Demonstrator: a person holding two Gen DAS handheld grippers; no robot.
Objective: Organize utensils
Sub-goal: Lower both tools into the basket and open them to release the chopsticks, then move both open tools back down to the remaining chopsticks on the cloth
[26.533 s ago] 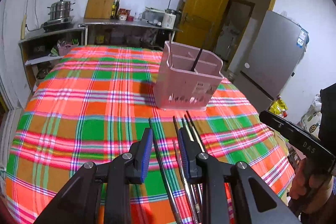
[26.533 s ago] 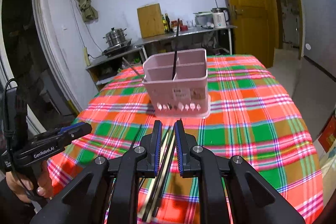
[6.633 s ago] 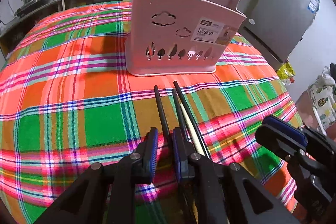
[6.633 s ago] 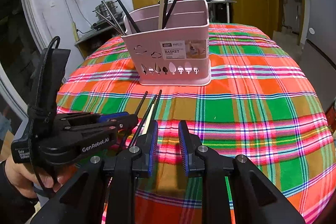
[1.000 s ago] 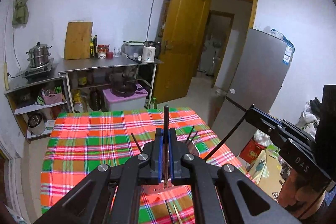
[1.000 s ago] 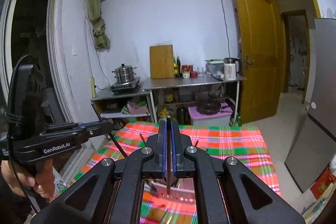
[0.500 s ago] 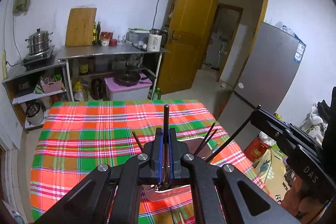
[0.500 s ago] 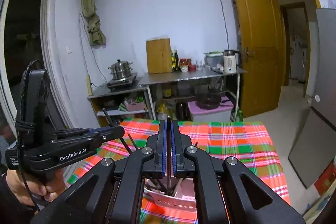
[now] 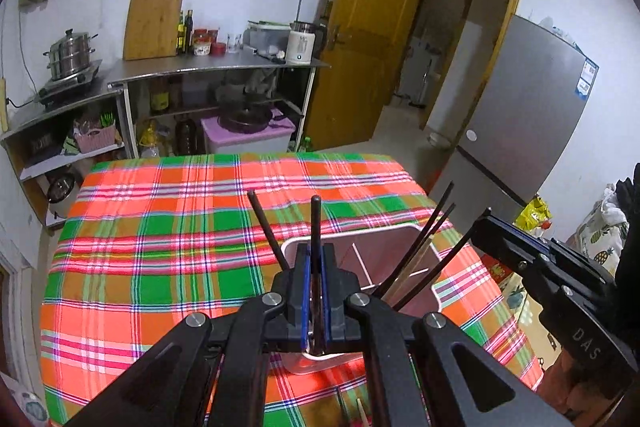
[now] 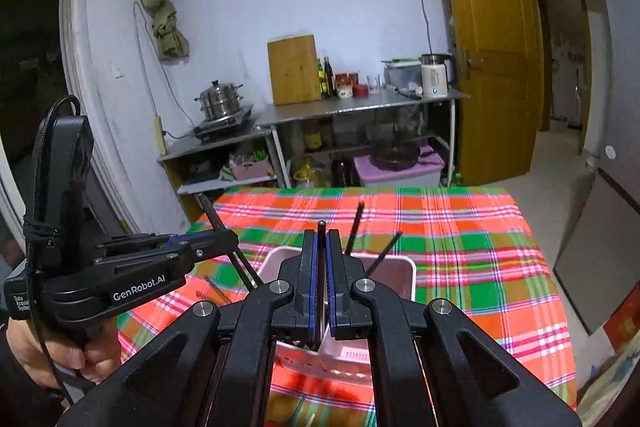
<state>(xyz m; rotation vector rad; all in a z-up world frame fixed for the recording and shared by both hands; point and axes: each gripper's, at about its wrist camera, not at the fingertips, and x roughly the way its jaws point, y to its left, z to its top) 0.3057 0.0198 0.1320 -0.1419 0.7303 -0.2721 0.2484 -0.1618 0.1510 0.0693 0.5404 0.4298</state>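
L gripper (image 9: 315,291) jaws pinched on a black chopstick (image 9: 315,227), stick upright, tip poking above the pads, right over the pink basket (image 9: 384,251). R gripper (image 10: 321,279) also clamped on a black chopstick (image 10: 321,225), over the same basket, near its front wall. Basket sits on plaid tablecloth (image 9: 160,227); several dark chopsticks (image 9: 430,227) plus one pale stick already lean inside it. A couple more sticks lie on cloth in front of basket.
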